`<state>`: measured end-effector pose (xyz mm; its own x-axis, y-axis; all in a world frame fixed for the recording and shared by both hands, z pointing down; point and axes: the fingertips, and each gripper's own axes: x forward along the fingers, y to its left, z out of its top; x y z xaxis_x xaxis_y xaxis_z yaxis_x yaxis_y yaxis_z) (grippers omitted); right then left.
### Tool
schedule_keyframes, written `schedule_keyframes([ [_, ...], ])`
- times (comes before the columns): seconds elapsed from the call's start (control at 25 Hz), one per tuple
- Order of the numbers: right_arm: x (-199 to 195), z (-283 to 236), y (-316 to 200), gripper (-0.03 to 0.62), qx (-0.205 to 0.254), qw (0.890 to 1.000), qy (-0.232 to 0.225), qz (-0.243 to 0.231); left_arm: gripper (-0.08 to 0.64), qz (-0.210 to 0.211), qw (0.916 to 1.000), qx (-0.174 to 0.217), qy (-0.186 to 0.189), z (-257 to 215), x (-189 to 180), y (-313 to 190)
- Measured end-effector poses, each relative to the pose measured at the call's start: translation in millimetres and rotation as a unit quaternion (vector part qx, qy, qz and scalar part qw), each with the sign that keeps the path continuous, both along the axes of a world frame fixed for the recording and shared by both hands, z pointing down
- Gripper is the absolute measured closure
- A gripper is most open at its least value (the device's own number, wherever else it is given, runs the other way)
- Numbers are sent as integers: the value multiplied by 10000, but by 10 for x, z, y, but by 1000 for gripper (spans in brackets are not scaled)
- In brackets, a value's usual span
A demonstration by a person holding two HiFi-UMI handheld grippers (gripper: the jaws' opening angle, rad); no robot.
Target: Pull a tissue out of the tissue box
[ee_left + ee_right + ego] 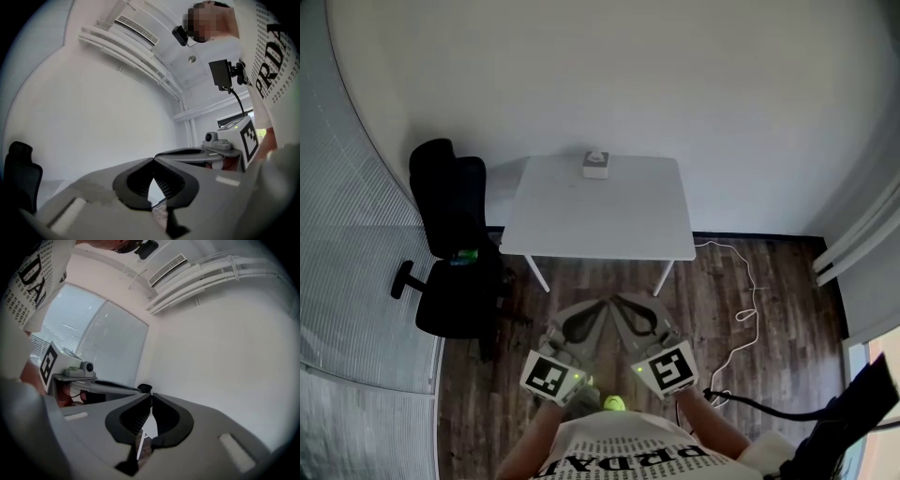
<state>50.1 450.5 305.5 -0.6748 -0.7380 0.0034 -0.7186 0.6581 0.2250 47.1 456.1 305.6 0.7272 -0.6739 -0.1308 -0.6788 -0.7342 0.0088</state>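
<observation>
Only head view shows the one tissue box (595, 164), at 12 o'clock on the far edge of the one table (609, 220); one chair (450, 234) at 10. My two claws, left claw (152, 160) and right claw (151, 394), both pinched together, empty; their own views catch wall and ceiling, box out of frame. Box's opening too small to make out.
</observation>
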Motion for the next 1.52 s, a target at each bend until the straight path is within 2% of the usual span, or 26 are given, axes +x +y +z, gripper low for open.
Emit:
schedule_keyframes([
  [0.44,-119,-2,-634,584,7,9998,85,158,568,178,9998,-15,54,2,-123,-654],
  [0.76,-251,-154,-1300,584,113,9995,75,299,568,423,9991,72,58,-117,-245,-1292],
  [1.12,-520,-57,-1979,584,-7,9984,314,461,568,574,9983,0,129,-85,-527,-1952],
  [1.52,-788,-7,-2560,584,-68,9977,295,614,568,779,9969,-20,100,-48,-794,-2526],
])
